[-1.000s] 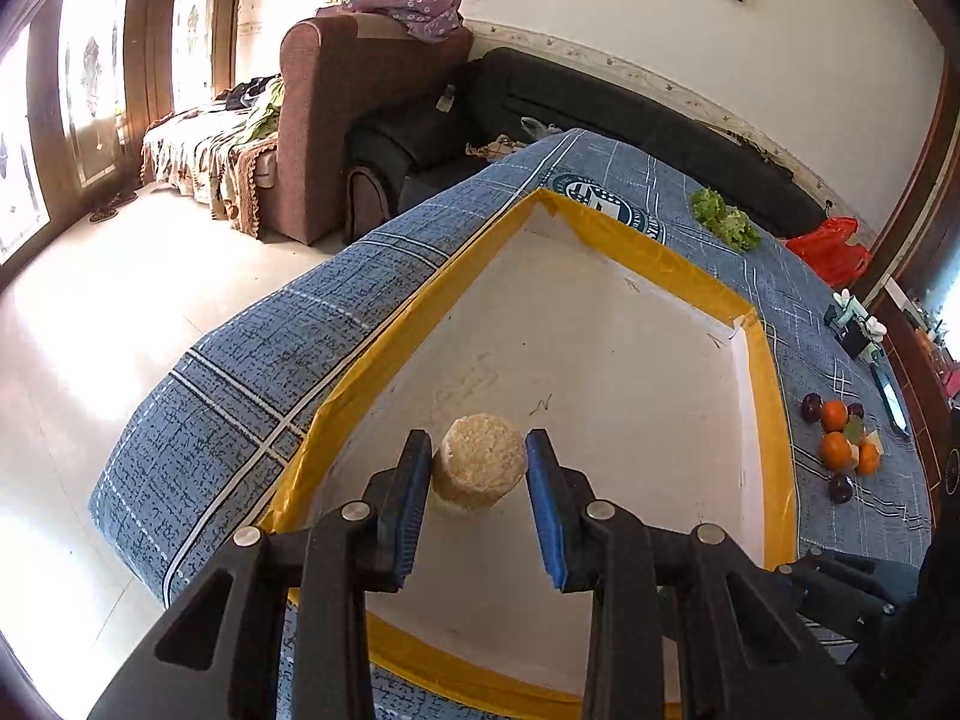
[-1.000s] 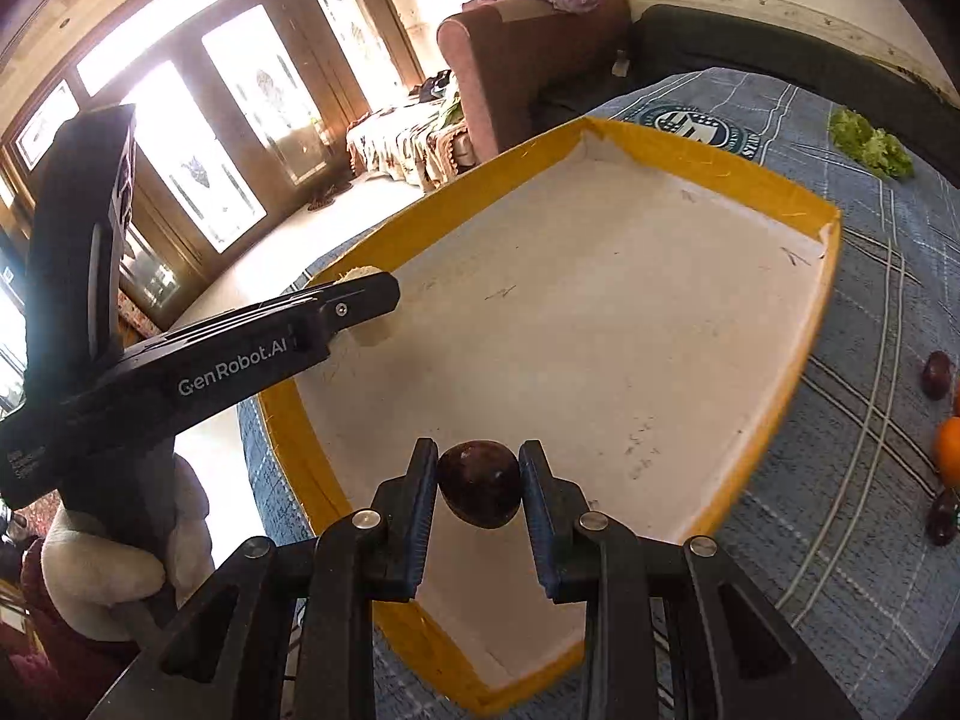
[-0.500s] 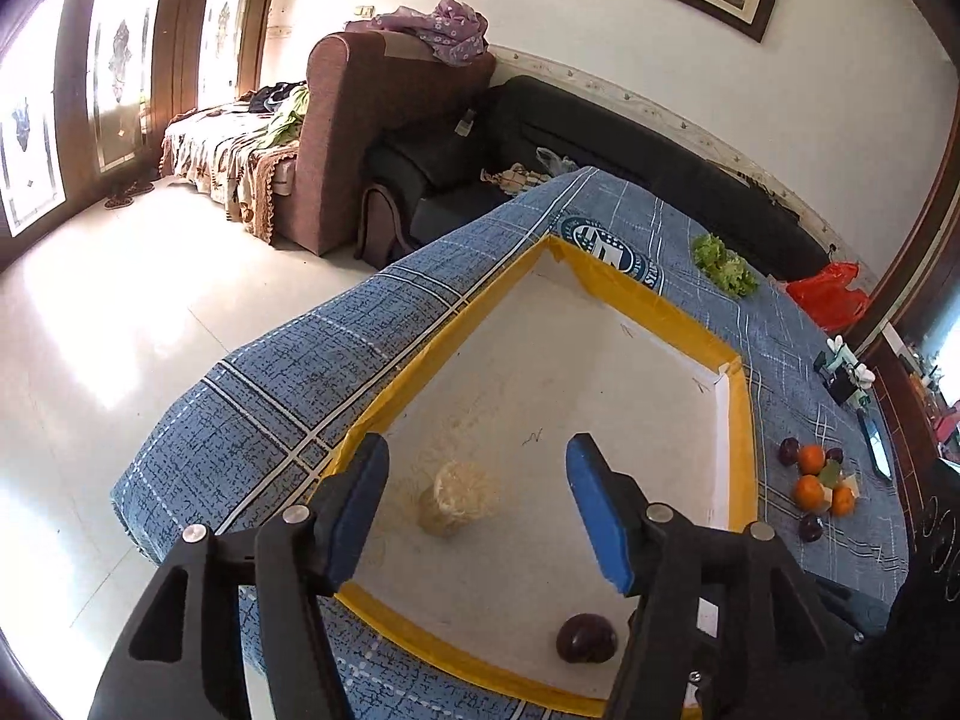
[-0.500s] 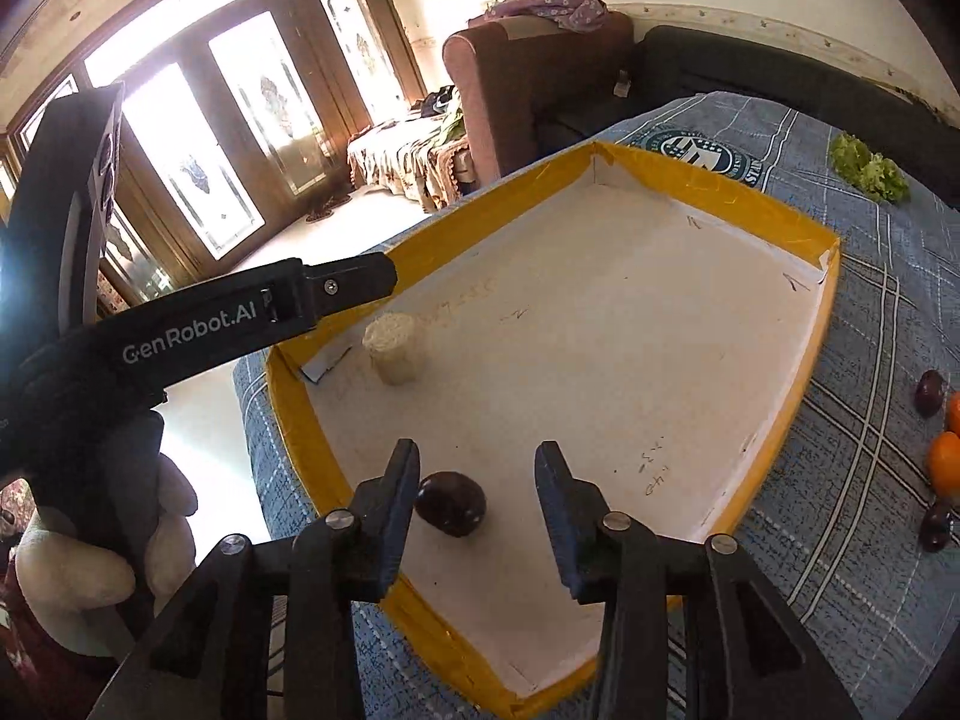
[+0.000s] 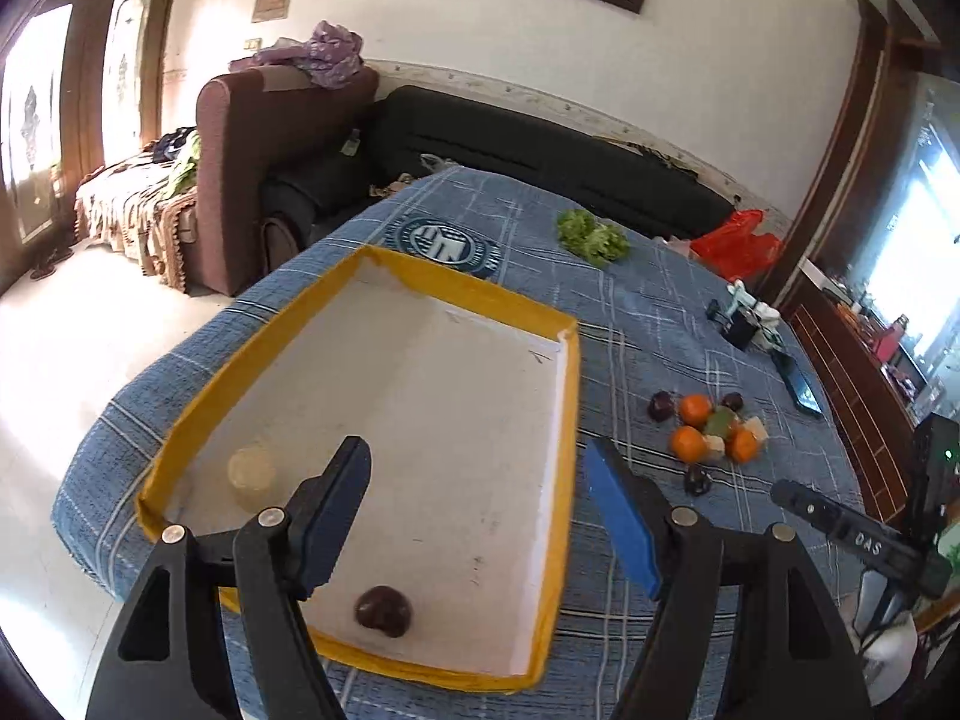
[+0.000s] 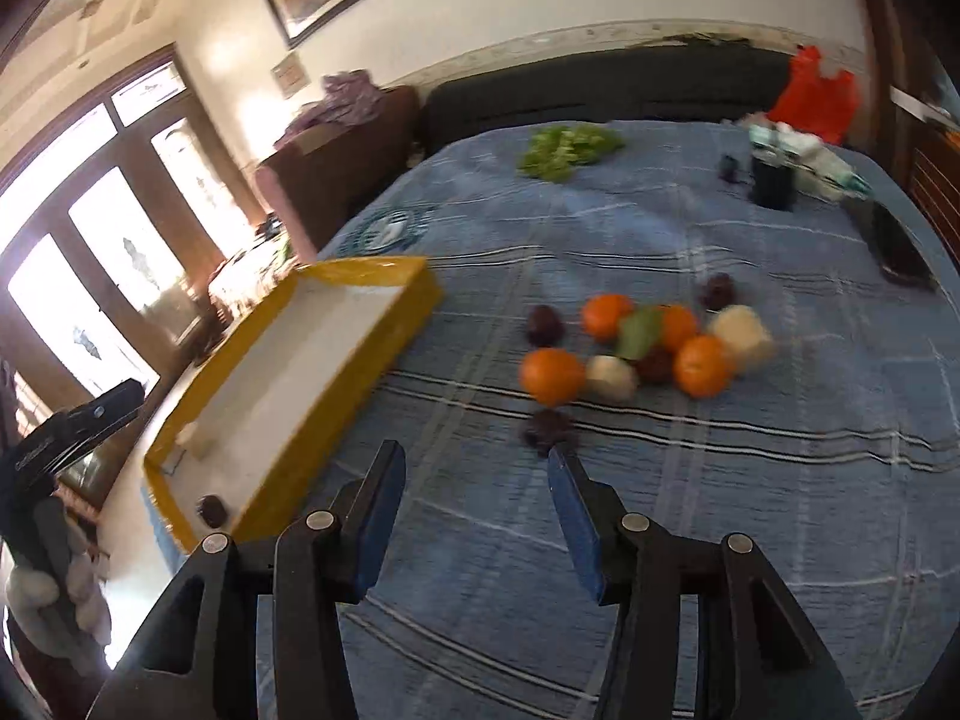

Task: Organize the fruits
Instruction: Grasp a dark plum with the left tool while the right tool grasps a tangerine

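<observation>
A yellow-rimmed white tray [image 5: 456,288] [image 6: 360,354] lies on the blue checked cloth. In it rest a pale round fruit [image 5: 252,474] near the left wall and a dark purple fruit [image 5: 384,611] [image 6: 211,510] near the front rim. My left gripper [image 5: 480,480] hovers above the tray's near right part, its jaws opening, nothing between them. My right gripper [image 6: 477,480] points over the cloth toward a pile of fruit [image 6: 636,348] [image 5: 708,426]: oranges, dark purple fruits, pale ones and a green one. Its jaws are opening and empty; a dark fruit [image 6: 547,429] lies just beyond its fingertips.
Green leaves [image 5: 591,237] [image 6: 567,147], a red bag [image 5: 735,243] [image 6: 816,93], small dark items [image 6: 771,180] and a phone [image 5: 801,387] [image 6: 897,246] lie on the far cloth. Sofas [image 5: 540,150] stand behind. The cloth drops to the floor [image 5: 66,330] at left.
Both grippers let go of their fruits, which now lie in the tray, and opened. The left pulled up and back; the right swung right, away from the tray toward the fruit pile.
</observation>
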A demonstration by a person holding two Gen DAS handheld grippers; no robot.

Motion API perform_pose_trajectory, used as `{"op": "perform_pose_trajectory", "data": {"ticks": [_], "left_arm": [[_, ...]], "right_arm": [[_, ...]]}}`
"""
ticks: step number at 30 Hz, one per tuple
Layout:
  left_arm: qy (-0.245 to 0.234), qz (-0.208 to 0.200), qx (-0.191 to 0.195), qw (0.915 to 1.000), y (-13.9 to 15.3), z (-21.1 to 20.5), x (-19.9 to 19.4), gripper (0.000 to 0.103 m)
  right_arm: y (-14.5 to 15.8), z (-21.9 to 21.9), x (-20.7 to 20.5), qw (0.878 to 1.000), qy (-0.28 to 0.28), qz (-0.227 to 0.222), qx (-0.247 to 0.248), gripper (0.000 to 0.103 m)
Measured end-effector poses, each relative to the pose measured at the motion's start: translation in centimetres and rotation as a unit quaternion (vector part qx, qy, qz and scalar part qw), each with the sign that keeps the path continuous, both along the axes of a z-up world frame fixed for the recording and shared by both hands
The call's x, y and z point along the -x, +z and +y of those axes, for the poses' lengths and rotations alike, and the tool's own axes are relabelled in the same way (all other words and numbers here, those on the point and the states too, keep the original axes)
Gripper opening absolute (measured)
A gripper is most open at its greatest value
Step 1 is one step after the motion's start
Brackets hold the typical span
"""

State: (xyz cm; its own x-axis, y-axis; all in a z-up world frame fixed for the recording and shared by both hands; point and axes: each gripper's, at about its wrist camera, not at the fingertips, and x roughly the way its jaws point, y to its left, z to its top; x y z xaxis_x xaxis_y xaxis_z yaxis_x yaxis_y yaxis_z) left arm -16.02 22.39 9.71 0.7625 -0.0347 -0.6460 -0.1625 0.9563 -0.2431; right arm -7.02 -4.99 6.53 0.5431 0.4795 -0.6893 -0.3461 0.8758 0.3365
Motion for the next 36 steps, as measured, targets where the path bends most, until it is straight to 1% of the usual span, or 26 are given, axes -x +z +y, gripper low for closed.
{"op": "perform_pose_trajectory", "data": {"ticks": [1,3,5,8,11,17,24,27,29,30,32,36], "left_arm": [[-0.015,0.004,0.000,0.9999,-0.2,-1.1,-0.4,0.073],[-0.040,0.014,0.004,0.9991,-0.7,-3.0,-1.3,0.073],[-0.062,0.026,0.010,0.9977,-1.2,-4.8,-2.1,0.073],[-0.088,0.043,0.011,0.9951,-2.2,-7.1,-3.1,0.073],[-0.106,0.061,0.010,0.9924,-3.3,-8.9,-3.9,0.073],[-0.130,0.084,0.008,0.9880,-5.1,-11.4,-5.2,0.073],[-0.165,0.085,-0.009,0.9826,-6.5,-14.5,-6.9,0.073],[-0.173,0.077,-0.017,0.9819,-6.8,-15.6,-8.0,0.073],[-0.178,0.076,-0.021,0.9809,-7.1,-16.1,-8.9,0.073],[-0.181,0.075,-0.022,0.9804,-7.3,-16.4,-9.2,0.073],[-0.185,0.074,-0.023,0.9797,-7.6,-16.7,-10.0,0.073],[-0.194,0.071,-0.024,0.9782,-8.3,-17.5,-11.3,0.073]], "right_arm": [[-0.4,-2.0,-0.5,1.000,-0.022,0.011,-0.004,0.054],[-1.1,-4.8,-1.1,0.998,-0.049,0.024,-0.010,0.054],[-1.4,-6.0,-1.6,0.998,-0.063,0.030,-0.013,0.054],[-2.0,-6.8,-2.6,0.997,-0.074,0.036,-0.013,0.054],[-2.7,-6.6,-4.1,0.996,-0.083,0.040,-0.016,0.054],[-4.4,-6.6,-7.5,0.992,-0.113,0.056,-0.027,0.054],[-6.1,-6.0,-10.3,0.986,-0.146,0.073,-0.027,0.054],[-6.4,-6.1,-10.7,0.985,-0.155,0.063,-0.033,0.054],[-6.6,-6.3,-10.6,0.985,-0.160,0.056,-0.039,0.043],[-6.7,-6.5,-10.5,0.985,-0.158,0.053,-0.045,0.043],[-6.9,-6.8,-10.3,0.984,-0.156,0.054,-0.064,0.037],[-6.8,-7.1,-10.1,0.984,-0.154,0.053,-0.074,0.037]]}}
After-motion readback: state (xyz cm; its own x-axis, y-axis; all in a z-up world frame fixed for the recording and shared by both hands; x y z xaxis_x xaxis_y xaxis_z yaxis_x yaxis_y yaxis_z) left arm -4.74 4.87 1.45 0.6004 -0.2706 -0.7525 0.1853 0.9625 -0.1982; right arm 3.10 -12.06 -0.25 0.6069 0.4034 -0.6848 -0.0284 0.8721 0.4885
